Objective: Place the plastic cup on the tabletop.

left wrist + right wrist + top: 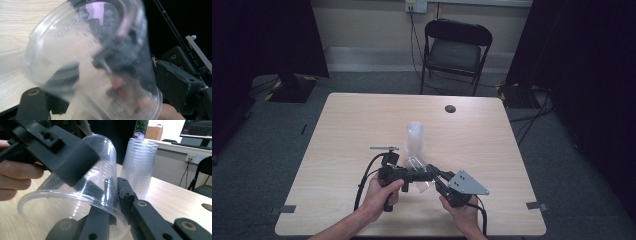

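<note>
Clear plastic cup (75, 195), tilted on its side above the near part of the wooden table (357, 130). Right gripper (115, 195) pinches the cup's wall, one jaw inside and one outside. Left gripper (424, 176) touches the cup; its jaw state cannot be told. Stack of cups (140, 165) stands upright just behind.

On the table (362, 120), both tongs meet near the near edge around a clear cup (421, 172); left tongs (419, 176), right tongs (436, 172). A stack of clear cups (414, 137) stands just beyond
</note>
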